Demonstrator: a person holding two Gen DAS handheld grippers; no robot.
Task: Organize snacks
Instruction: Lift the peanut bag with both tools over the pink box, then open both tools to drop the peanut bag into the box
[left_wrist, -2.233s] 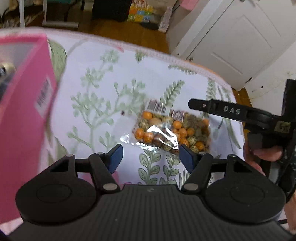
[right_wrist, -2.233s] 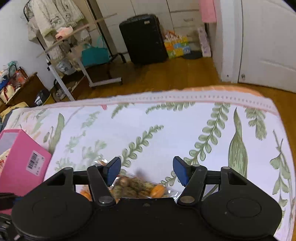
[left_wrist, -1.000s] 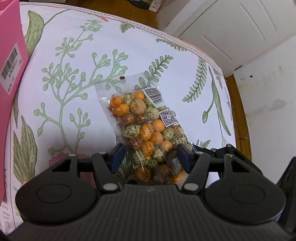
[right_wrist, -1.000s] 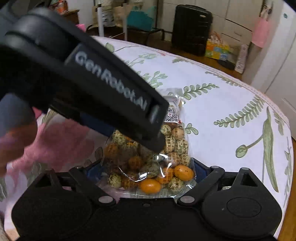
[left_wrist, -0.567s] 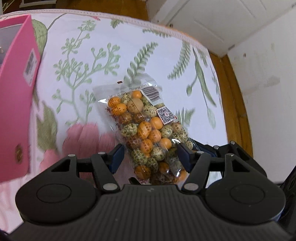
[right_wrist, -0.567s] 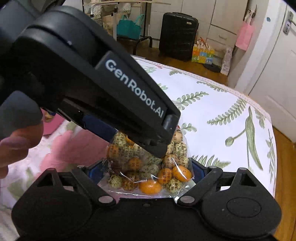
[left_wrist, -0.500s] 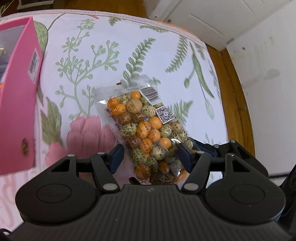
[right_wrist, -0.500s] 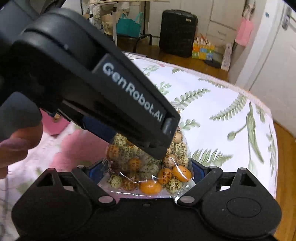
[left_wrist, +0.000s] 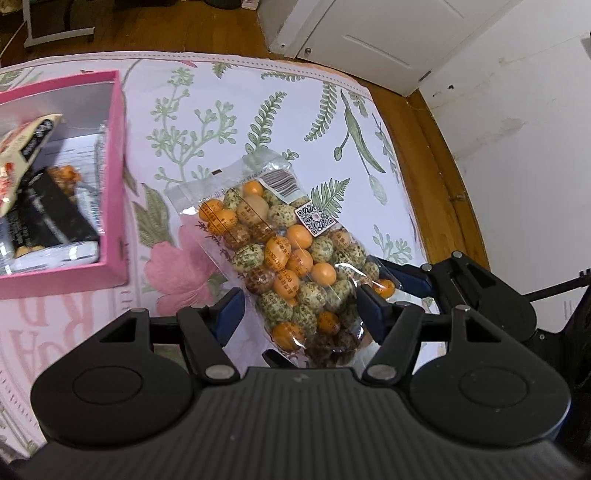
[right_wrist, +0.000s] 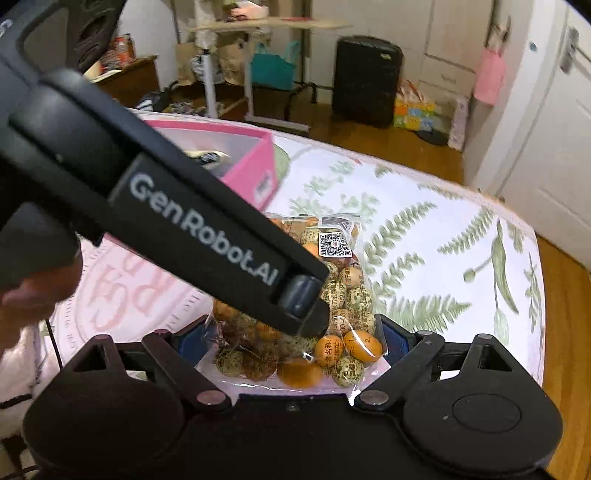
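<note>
A clear bag of orange and speckled green snack balls (left_wrist: 284, 254) is held up above the floral tablecloth (left_wrist: 229, 122). My right gripper (right_wrist: 291, 341) is shut on the bag's near end (right_wrist: 295, 354). My left gripper (left_wrist: 299, 308) is open, its blue pads on either side of the bag, not pressing it. Its arm crosses the right wrist view over the bag. A pink box (left_wrist: 114, 177) with several snack packs inside sits on the table at the left; it also shows in the right wrist view (right_wrist: 255, 166).
The table's far and right edges (left_wrist: 399, 122) drop to a wooden floor. A white door (left_wrist: 369, 33) and wall stand to the right. A black suitcase (right_wrist: 365, 77) and a rack stand far across the room.
The bag has come off the cloth in my right gripper. Both grippers have moved left toward the pink box, whose open inside now shows. My left gripper stays open around the bag.
</note>
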